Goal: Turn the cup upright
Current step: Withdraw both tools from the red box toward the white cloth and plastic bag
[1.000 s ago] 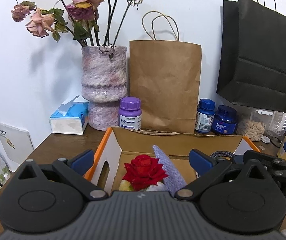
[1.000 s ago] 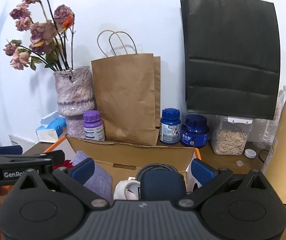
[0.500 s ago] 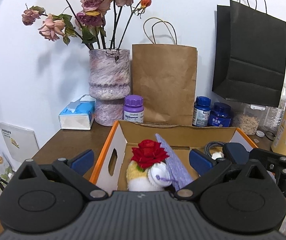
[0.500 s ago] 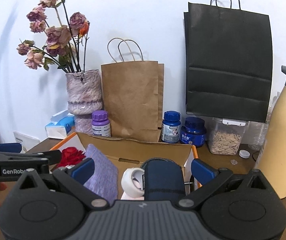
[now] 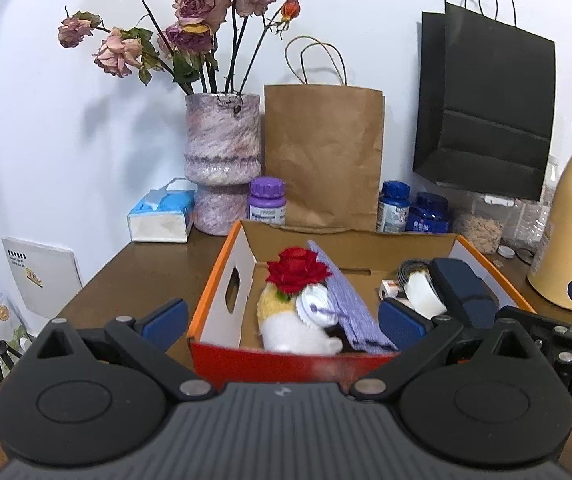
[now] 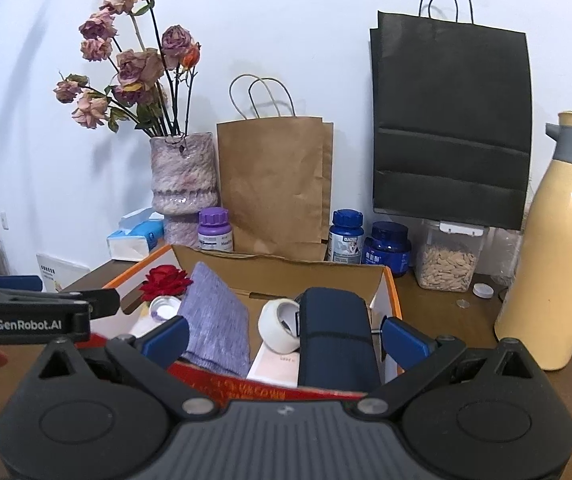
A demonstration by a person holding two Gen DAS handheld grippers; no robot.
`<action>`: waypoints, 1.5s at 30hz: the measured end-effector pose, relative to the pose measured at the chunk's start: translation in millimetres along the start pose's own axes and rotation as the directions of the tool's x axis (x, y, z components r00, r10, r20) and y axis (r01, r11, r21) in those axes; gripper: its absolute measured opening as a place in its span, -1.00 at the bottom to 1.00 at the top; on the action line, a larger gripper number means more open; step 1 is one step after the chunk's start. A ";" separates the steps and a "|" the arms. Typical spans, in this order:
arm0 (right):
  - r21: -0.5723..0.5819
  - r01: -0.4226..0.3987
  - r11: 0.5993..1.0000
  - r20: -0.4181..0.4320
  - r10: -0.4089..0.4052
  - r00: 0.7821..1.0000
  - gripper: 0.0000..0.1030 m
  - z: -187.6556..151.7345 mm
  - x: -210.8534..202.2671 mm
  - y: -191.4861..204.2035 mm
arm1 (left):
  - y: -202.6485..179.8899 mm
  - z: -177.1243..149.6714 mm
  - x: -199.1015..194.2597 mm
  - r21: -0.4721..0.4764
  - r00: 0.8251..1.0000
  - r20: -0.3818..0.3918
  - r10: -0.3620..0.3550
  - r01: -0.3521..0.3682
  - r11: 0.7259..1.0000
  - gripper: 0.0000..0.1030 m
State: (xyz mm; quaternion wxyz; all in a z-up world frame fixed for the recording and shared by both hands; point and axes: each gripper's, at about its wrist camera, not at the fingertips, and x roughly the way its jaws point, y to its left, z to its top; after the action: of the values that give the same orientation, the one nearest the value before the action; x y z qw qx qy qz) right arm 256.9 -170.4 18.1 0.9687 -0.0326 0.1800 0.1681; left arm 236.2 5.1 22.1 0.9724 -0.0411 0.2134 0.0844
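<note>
Two wide-open grippers, left (image 5: pixel 282 318) and right (image 6: pixel 284 338), before a cardboard box (image 5: pixel 222 280) of fuzzy cloth (image 6: pixel 216 328) and dark cylinder (image 6: pixel 335 332).

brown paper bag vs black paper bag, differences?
The brown paper bag stands on the table, behind the box; the black paper bag is higher up the wall, its bottom edge above the jars. The brown one looks smaller and creased, the black one larger with horizontal fold lines. Both have twin loop handles and sit flat against the white wall.
</note>
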 end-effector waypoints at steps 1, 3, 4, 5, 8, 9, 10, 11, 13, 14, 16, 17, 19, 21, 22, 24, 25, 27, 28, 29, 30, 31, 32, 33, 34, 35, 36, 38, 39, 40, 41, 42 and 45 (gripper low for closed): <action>0.001 0.000 1.000 -0.003 0.001 1.000 1.00 -3.2 -2.6 1.2 | 0.5 -3.0 -1.9 0.001 1.000 -0.005 0.001 -0.001 1.000 1.00; 0.002 0.000 1.000 -0.006 0.000 1.000 1.00 -9.2 -7.3 2.9 | 2.1 -8.0 -5.6 0.001 1.000 -0.013 0.000 0.000 1.000 1.00; 0.003 0.002 1.000 -0.008 -0.002 1.000 1.00 -12.8 -9.7 3.5 | 3.1 -10.2 -7.7 0.001 1.000 -0.016 0.001 -0.001 1.000 1.00; 0.004 0.003 1.000 -0.011 -0.003 1.000 1.00 -16.3 -12.0 4.2 | 3.9 -12.0 -9.5 0.000 1.000 -0.018 0.003 -0.003 1.000 1.00; 0.008 0.008 1.000 -0.020 -0.007 1.000 1.00 -25.0 -18.4 4.3 | 6.6 -18.6 -16.1 -0.002 1.000 -0.024 0.003 -0.003 1.000 1.00; 0.011 0.009 1.000 -0.021 -0.008 1.000 1.00 -27.4 -20.6 4.3 | 7.3 -20.9 -18.3 -0.001 1.000 -0.025 0.002 -0.002 1.000 1.00; 0.013 0.009 1.000 -0.022 -0.008 1.000 1.00 -29.6 -22.3 4.1 | 8.1 -23.4 -20.3 0.001 1.000 -0.027 0.003 -0.003 1.000 1.00; 0.014 0.009 1.000 -0.024 -0.008 1.000 1.00 -31.9 -24.3 4.3 | 8.8 -26.0 -22.2 0.004 1.000 -0.029 0.004 -0.004 1.000 1.00; 0.014 0.010 1.000 -0.029 -0.010 1.000 1.00 -36.9 -28.2 5.2 | 10.3 -32.3 -26.3 0.007 0.999 -0.036 0.002 -0.002 1.000 1.00; 0.013 0.011 1.000 -0.032 -0.010 0.999 1.00 -39.2 -29.6 5.6 | 11.4 -35.0 -27.5 0.009 0.999 -0.041 0.001 -0.001 1.000 1.00; 0.010 0.011 1.000 -0.040 -0.010 0.999 1.00 -44.6 -32.7 6.5 | 13.0 -41.1 -31.0 0.012 0.999 -0.050 0.000 0.001 1.000 1.00; 0.010 0.010 1.000 -0.044 -0.009 0.999 1.00 -46.9 -34.1 6.5 | 13.9 -43.7 -32.4 0.013 0.999 -0.054 -0.002 0.002 1.000 1.00; 0.011 0.009 1.000 -0.053 -0.008 0.999 1.00 -53.0 -37.6 6.6 | 15.6 -48.6 -35.8 0.015 0.998 -0.060 -0.005 0.006 1.000 1.00; 0.008 0.008 1.000 -0.064 -0.008 0.998 1.00 -58.8 -40.7 7.3 | 17.0 -53.2 -38.4 0.020 0.998 -0.066 -0.011 0.012 1.000 1.00; 0.007 0.008 1.000 -0.069 -0.007 0.998 1.00 -61.4 -41.8 7.6 | 17.4 -55.6 -39.3 0.023 0.997 -0.070 -0.013 0.015 1.000 1.00; 0.005 0.003 1.000 -0.084 -0.003 0.996 1.00 -67.3 -44.3 8.0 | 19.7 -59.7 -41.3 0.023 0.997 -0.074 -0.017 0.019 1.000 1.00; 0.005 0.002 1.000 -0.090 -0.002 0.996 1.00 -70.3 -45.6 8.0 | 20.8 -61.4 -42.3 0.024 0.997 -0.076 -0.018 0.020 1.000 1.00; 0.005 0.004 1.000 -0.103 -0.003 0.995 1.00 -76.8 -47.8 8.2 | 22.9 -64.7 -44.8 0.025 0.997 -0.078 -0.021 0.023 0.999 1.00; 0.004 0.005 1.000 -0.110 -0.004 0.994 1.00 -80.1 -48.8 8.3 | 23.9 -66.6 -45.9 0.026 0.997 -0.079 -0.022 0.024 0.999 1.00; 0.004 0.005 1.000 -0.115 -0.005 0.993 1.00 -82.9 -49.7 8.5 | 25.1 -68.4 -47.1 0.028 0.997 -0.080 -0.023 0.025 0.999 1.00; 0.004 0.006 1.000 -0.119 -0.005 0.993 1.00 -86.3 -51.0 8.2 | 26.4 -70.6 -48.6 0.029 0.996 -0.081 -0.024 0.026 0.999 1.00; 0.006 0.006 1.000 -0.121 -0.005 0.993 1.00 -90.2 -52.9 7.9 | 27.9 -72.1 -49.7 0.029 0.996 -0.082 -0.027 0.029 0.999 1.00; 0.007 0.004 1.000 -0.124 -0.003 0.992 1.00 -93.1 -54.0 7.3 | 29.8 -74.6 -51.1 0.028 0.996 -0.084 -0.030 0.032 0.999 1.00; 0.012 0.002 1.000 -0.127 -0.001 0.992 1.00 -96.1 -55.9 6.8 | 31.0 -77.0 -52.3 0.028 0.996 -0.087 -0.030 0.033 0.999 1.00; 0.018 -0.001 1.000 -0.128 0.003 0.992 1.00 -99.3 -57.9 5.9 | 32.8 -78.9 -53.3 0.027 0.995 -0.089 -0.033 0.035 0.999 1.00; 0.021 -0.001 1.000 -0.133 0.004 0.991 1.00 -102.1 -59.8 5.8 | 34.7 -80.6 -54.0 0.025 0.995 -0.093 -0.035 0.038 0.999 1.00; 0.019 -0.002 1.000 -0.136 0.004 0.991 1.00 -104.0 -61.2 6.1 | 36.3 -82.5 -54.8 0.023 0.995 -0.097 -0.036 0.039 0.999 1.00; 0.014 -0.006 1.000 -0.137 0.008 0.991 1.00 -107.1 -63.7 8.1 | 39.8 -86.0 -56.7 0.016 0.994 -0.101 -0.042 0.044 0.999 1.00; 0.010 -0.011 1.000 -0.138 0.012 0.990 1.00 -108.8 -65.1 9.6 | 42.0 -87.8 -57.7 0.011 0.993 -0.105 -0.045 0.047 0.999 1.00; 0.007 -0.015 1.000 -0.138 0.016 0.990 1.00 -110.2 -66.2 11.0 | 44.1 -89.2 -58.6 0.005 0.993 -0.107 -0.049 0.049 0.999 1.00; 0.003 -0.019 1.000 -0.138 0.019 0.990 1.00 -111.8 -67.1 12.5 | 45.7 -90.6 -59.3 0.000 0.993 -0.109 -0.051 0.052 0.999 1.00; 0.000 -0.025 1.000 -0.141 0.025 0.990 1.00 -113.4 -67.6 14.2 | 47.5 -91.6 -59.8 -0.007 0.992 -0.111 -0.055 0.055 0.998 1.00; -0.011 -0.044 0.999 -0.145 0.042 0.988 1.00 -114.6 -68.2 18.4 | 52.0 -93.3 -59.8 -0.022 0.991 -0.114 -0.064 0.061 0.998 1.00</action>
State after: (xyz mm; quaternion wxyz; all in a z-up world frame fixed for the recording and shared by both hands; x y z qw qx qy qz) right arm 152.1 -188.7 -64.4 0.9489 -0.0479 0.2495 0.1874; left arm 135.2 36.6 -39.4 0.9603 -0.0617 0.2667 0.0534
